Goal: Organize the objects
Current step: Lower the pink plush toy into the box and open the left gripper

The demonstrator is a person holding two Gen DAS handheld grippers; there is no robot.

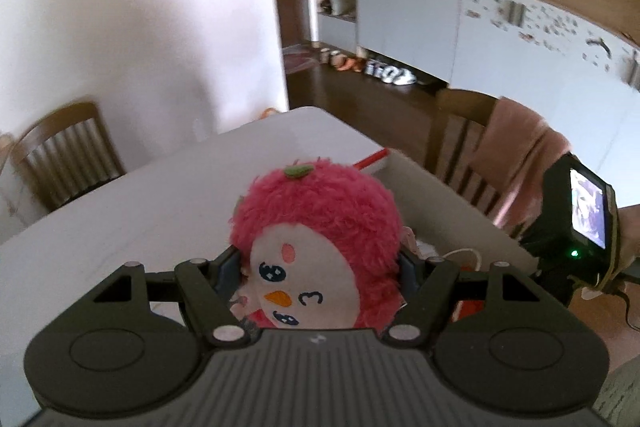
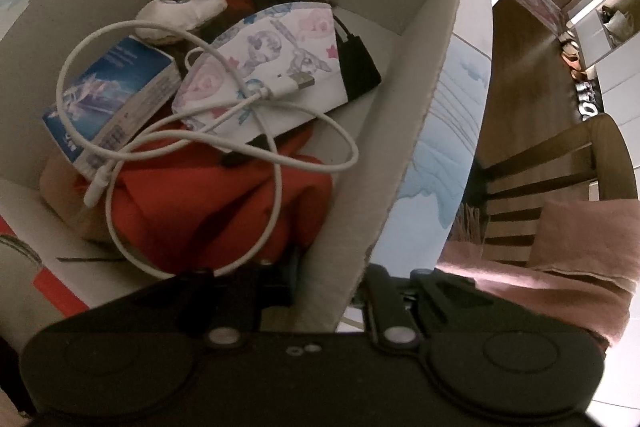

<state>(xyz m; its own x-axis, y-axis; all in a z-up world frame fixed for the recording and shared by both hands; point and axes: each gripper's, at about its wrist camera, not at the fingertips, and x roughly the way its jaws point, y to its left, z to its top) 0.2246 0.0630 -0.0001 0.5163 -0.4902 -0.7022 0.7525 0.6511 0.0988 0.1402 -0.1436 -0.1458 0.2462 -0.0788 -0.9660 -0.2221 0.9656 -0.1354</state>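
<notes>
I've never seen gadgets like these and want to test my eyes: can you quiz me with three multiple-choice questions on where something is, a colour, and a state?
1. Where does the white cable lie?
A. in the cardboard box
B. on a chair
C. on the floor

2. What colour is the plush toy's fur?
A. blue
B. pink
C. green

3. What is the left claw doing?
A. hanging empty
B. gripping the plush toy
C. gripping a cup

Answers: 1 A, it loops over the box's contents; 2 B, pink fluff frames its white face; 3 B, both fingers press its sides.
</notes>
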